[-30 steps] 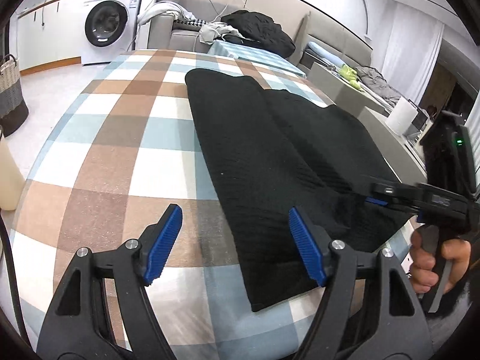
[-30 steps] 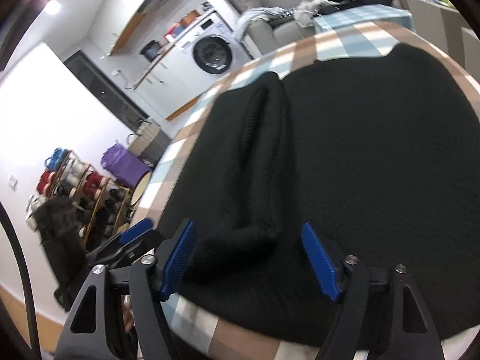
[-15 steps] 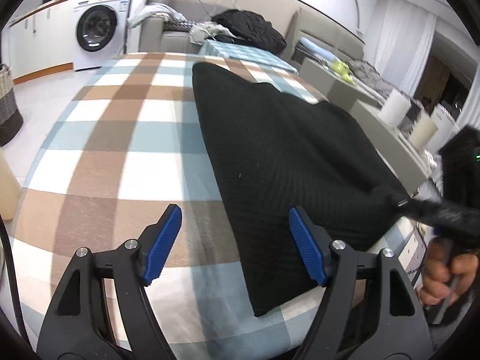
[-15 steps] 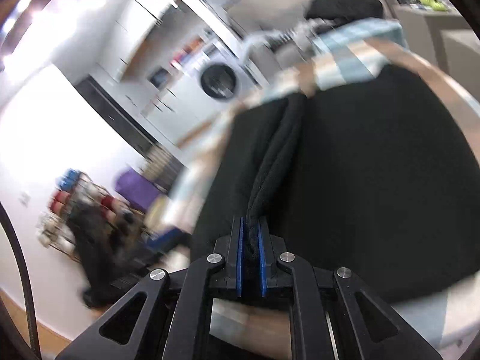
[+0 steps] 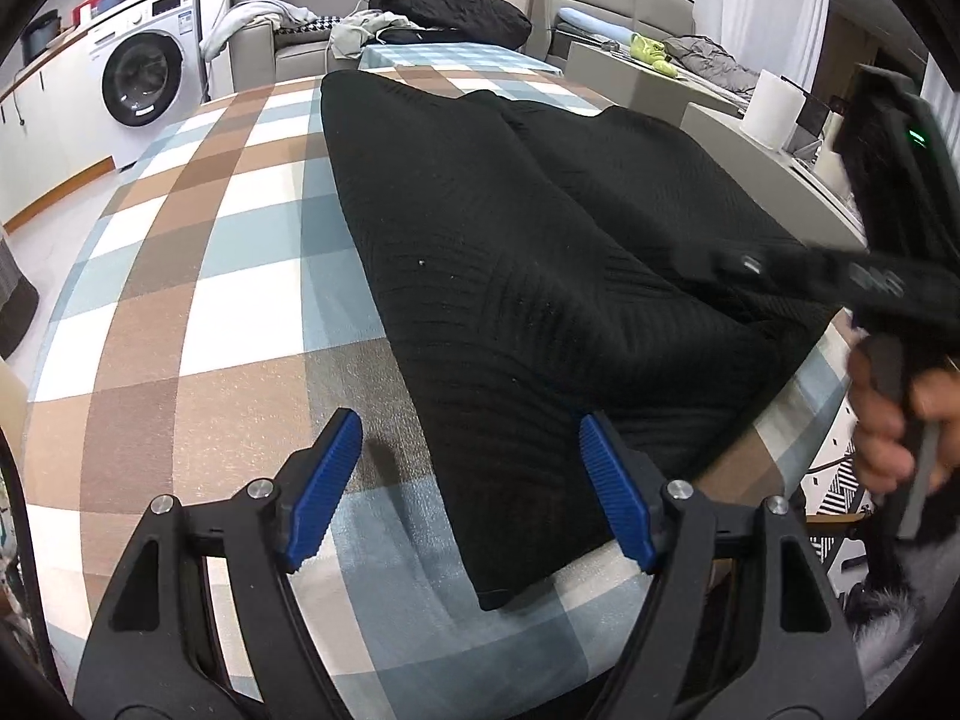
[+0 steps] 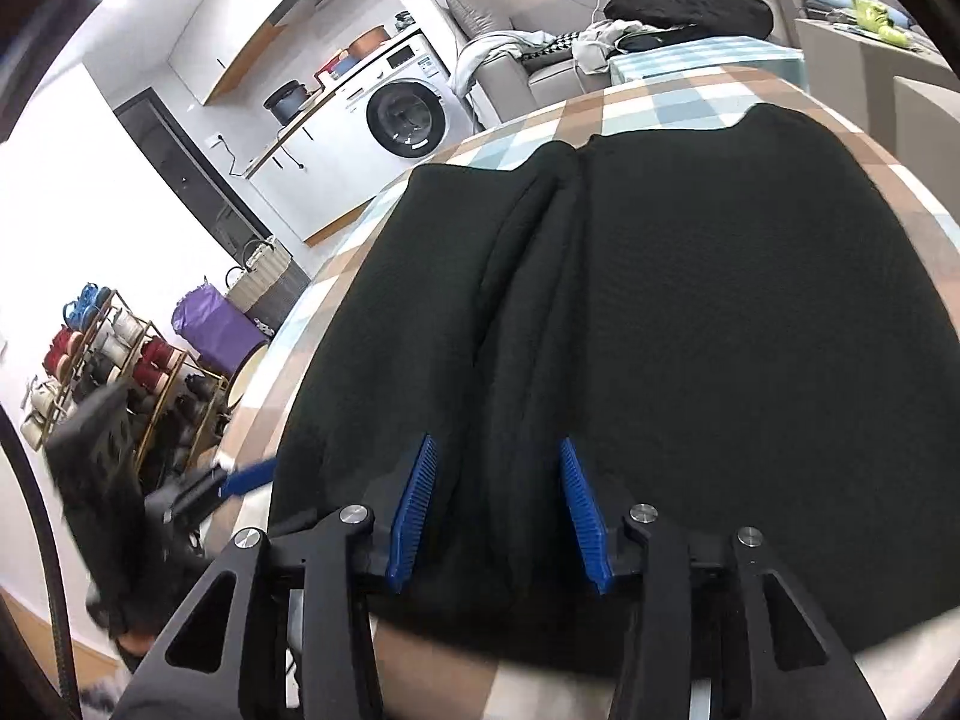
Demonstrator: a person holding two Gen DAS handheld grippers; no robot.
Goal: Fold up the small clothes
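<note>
Room: a lived-in space with a washing machine [image 5: 144, 75] against the far wall and a grey sofa [image 5: 288, 42] heaped with clothes behind the bench.
Surface: a bench under a checked cloth [image 5: 198, 276] of brown, white and pale blue squares.
Black garment [image 5: 540, 252]: lay flat on the checked cloth, its near edge at the bench's front rim, its far end reaching toward the sofa; a lengthwise fold ridge ran down its middle in the right wrist view.
Right tongs [image 6: 498, 504]: hovered over the garment's near edge, straddling the fold ridge; the blue pads [image 6: 414, 504] stood apart and pressed nothing, the jaws having just been opening after a pinch on the ridge.
Left tongs [image 5: 468, 492]: wide apart, holding nothing; the right-hand pad [image 5: 612, 492] sat over the garment's near corner, the other over bare checked cloth beside the garment.
Hand [image 5: 888, 414]: gripped the handle of the right tongs, just off the garment's right side past the bench edge.
Shoe rack [image 6: 114, 360]: stood on the floor well to the left of the garment, with a purple bag [image 6: 210, 324] and a woven basket [image 6: 264, 282] near it.
White roll [image 5: 774, 108]: on a low unit to the right of the garment's far end.
</note>
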